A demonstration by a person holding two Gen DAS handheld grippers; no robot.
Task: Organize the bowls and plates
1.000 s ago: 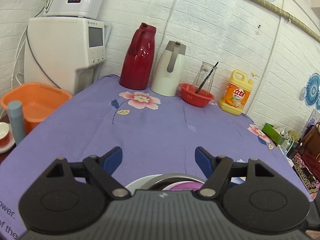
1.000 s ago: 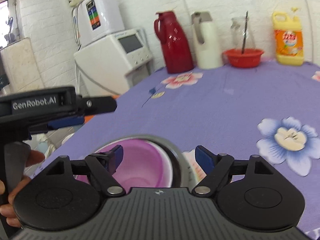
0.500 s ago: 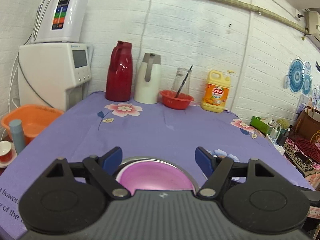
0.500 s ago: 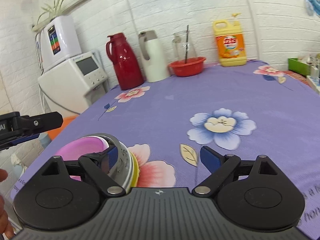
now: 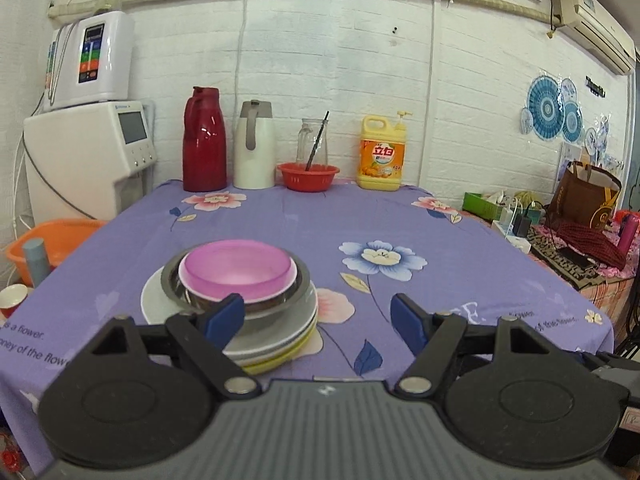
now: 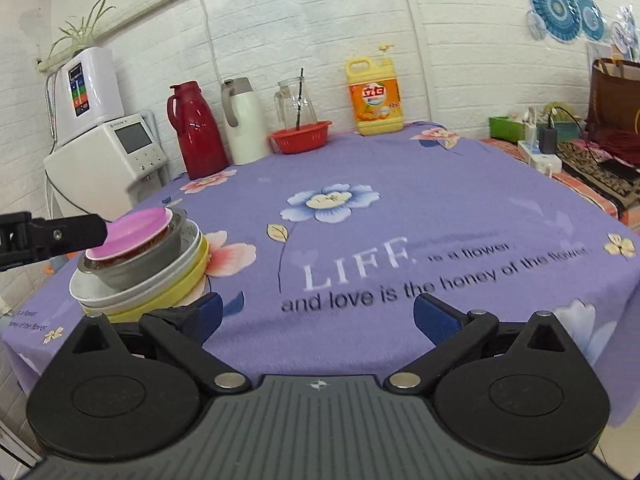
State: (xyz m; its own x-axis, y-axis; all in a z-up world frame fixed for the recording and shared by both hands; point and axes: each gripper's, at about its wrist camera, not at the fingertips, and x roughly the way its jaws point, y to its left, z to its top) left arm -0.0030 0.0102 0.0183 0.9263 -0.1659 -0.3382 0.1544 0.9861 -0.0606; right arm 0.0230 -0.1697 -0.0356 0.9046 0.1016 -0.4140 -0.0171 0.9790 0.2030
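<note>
A pink bowl [image 5: 236, 268] sits inside a steel bowl [image 5: 180, 292], on a stack of white plates [image 5: 276, 338] over a yellow plate [image 5: 272, 365], near the table's front left. The stack also shows in the right wrist view: pink bowl [image 6: 136, 230], steel bowl [image 6: 148, 262], yellow plate [image 6: 176, 296]. My left gripper [image 5: 318, 318] is open and empty, just in front of the stack, its left finger overlapping it. My right gripper [image 6: 318, 318] is open and empty, to the right of the stack. The left gripper's finger [image 6: 52, 234] shows beside the pink bowl.
At the back stand a red thermos [image 5: 204, 140], a white jug [image 5: 254, 144], a red basket [image 5: 308, 176] with a glass jug, and a yellow detergent bottle [image 5: 380, 154]. A water dispenser [image 5: 86, 160] and orange basin [image 5: 56, 240] are left. Clutter lies right of the purple tablecloth [image 5: 280, 220].
Both grippers have pulled back and up from the bowl stack. The stack now sits whole in view in front of them. Both grippers stay open.
</note>
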